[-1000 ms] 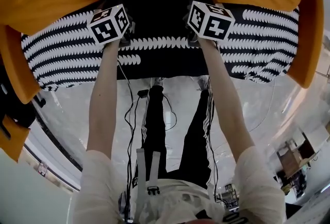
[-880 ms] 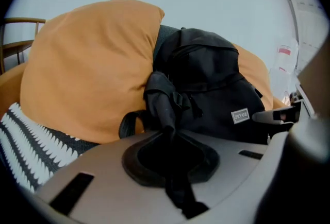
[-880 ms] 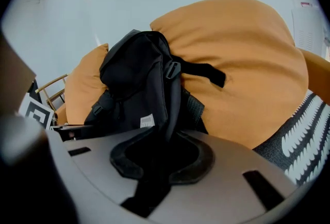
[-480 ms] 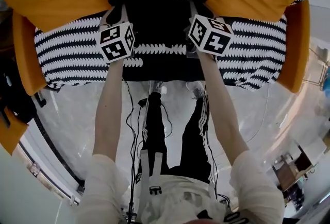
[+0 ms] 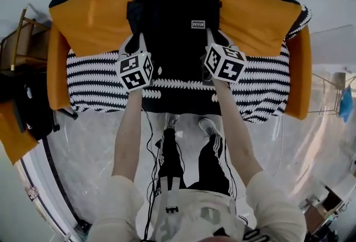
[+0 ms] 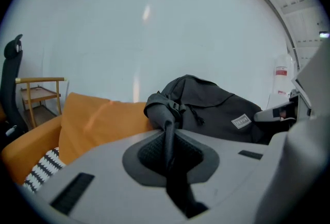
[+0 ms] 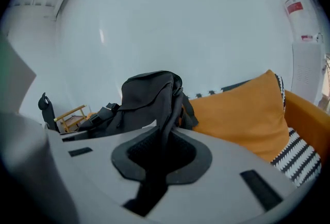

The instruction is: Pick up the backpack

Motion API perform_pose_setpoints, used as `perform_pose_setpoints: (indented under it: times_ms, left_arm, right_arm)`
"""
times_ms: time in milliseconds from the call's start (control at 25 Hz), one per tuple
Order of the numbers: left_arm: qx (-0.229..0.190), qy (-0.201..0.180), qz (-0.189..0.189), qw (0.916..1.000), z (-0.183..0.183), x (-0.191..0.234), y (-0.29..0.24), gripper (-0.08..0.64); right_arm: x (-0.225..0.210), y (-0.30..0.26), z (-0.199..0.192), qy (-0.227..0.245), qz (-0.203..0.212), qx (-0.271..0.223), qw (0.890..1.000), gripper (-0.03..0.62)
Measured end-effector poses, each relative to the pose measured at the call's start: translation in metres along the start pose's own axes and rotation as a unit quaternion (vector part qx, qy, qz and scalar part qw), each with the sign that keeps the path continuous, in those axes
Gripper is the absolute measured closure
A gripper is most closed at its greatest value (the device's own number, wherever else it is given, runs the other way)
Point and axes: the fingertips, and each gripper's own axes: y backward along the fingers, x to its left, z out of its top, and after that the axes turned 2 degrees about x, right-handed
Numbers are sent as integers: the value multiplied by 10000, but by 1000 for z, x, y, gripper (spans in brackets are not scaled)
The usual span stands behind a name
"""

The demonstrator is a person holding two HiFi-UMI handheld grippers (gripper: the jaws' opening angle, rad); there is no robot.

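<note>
both my grippers are on the black backpack (image 5: 175, 7), one strap each. in the left gripper view the left gripper (image 6: 167, 152) has its jaws pressed together on the left shoulder strap (image 6: 168, 127), which runs as a dark band up out of the ribbed pads to the bag. in the right gripper view the right gripper (image 7: 157, 155) is clamped on the right shoulder strap (image 7: 166, 115); its jaws have just been closing, with that strap between them.

from the head view the backpack stands upright in the middle of the sofa, between the two orange back cushions (image 5: 89, 24), its top reaching above the backrest and its lower end over the black-and-white striped seat cover (image 5: 94, 77). whether its bottom rests on the seat i cannot tell. a small white label (image 5: 198, 24) sits on the bag's face between the two marker cubes. the left gripper (image 5: 135, 42) and the right gripper (image 5: 214, 42) flank the bag at about the same height, both arms stretched forward.

the sofa's orange arms (image 5: 55, 74) close off each end. a wooden side table (image 5: 22, 40) stands beyond the left end. below, my legs in black trousers (image 5: 189, 157) stand on a glossy floor (image 5: 94, 141).
</note>
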Motion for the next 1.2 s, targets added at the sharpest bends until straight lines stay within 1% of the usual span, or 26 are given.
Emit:
perform_pose_setpoints:
  times_ms: [80,160,320,400,480,600,760,840,960,1120,1200]
  left_arm:
    - [-305,-25,11,9995,46,-1,8,525]
    - [-528,-112,25,9985,86,-3,26,525]
    - [-944,-304,72,9950,156,-18,83,525]
    - [-1192,-385,67,9921,183,-26,118,523]
    - [-1505,-505,80,9873,209,-32,153,524]
    - [-1986,-667,117,9777,243,-45,203,525]
    - [-2566,-678,19,9641,282,-62,260,523]
    - [-2816,-736,38,9567,296,-75,285,523]
    - [-3089,-813,129,9475,300,-95,323,523]
    - [-3363,-788,343,9378,283,-99,381,523]
    - [-3464,-742,443,9341,277,-99,398,523]
  right_arm:
    - [12,11,42,45,64,-287,9996,541]
    - [25,30,76,62,132,-483,9987,543]
    - [47,87,128,59,254,-755,9968,543]
    - [58,121,146,29,333,-930,9951,545]
    - [71,154,163,26,404,-1171,9923,545]
    - [87,204,187,97,480,-1552,9867,545]
    - [99,260,214,223,640,-2006,9773,545]
    - [100,284,224,326,726,-2206,9721,545]
    - [98,321,227,424,860,-2399,9660,545]
    - [113,368,209,620,1106,-2643,9561,543]
    - [119,379,205,700,1187,-2714,9525,543]
